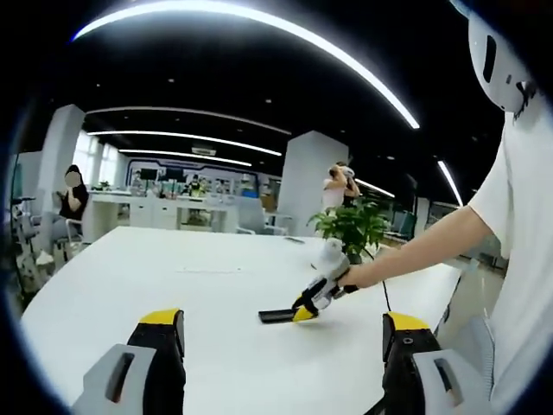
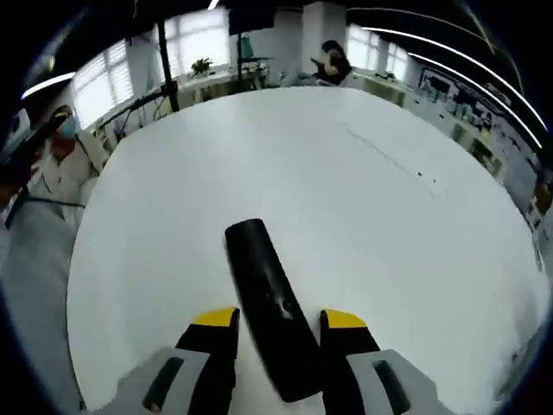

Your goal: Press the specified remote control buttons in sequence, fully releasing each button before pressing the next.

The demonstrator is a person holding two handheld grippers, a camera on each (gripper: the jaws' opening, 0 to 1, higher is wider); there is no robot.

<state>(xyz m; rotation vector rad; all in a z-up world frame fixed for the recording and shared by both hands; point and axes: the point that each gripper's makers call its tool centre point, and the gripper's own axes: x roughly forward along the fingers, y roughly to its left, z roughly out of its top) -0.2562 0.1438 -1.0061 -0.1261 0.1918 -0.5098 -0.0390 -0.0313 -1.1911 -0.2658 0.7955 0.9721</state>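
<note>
Across both views spreads a broad white table (image 1: 199, 285), the largest thing in sight, its bare top running out to a curved edge with an open office behind it. On the far side of that table in the left gripper view stands a leafy potted plant (image 1: 352, 226), well apart from the work.

Next in size is the person's bare forearm (image 1: 415, 251), reaching in from the right of the left gripper view and carrying the right gripper (image 1: 304, 313) down at the table top. Its yellow-tipped jaws meet the near end of the black remote control (image 1: 278, 316), which lies flat on the white surface.

From the right gripper view the same remote control (image 2: 272, 307) runs lengthwise between the two yellow-tipped fingers (image 2: 216, 318), its far rounded end pointing away across the table. The jaws stand close in on either side of the body; whether they actually press its flanks is hard to say from this angle, though they look just touching.

Nearest the camera in the left gripper view, the left gripper (image 1: 285, 324) has its fingers (image 1: 161, 318) spread wide apart, with nothing between them, above bare table short of the remote.
</note>
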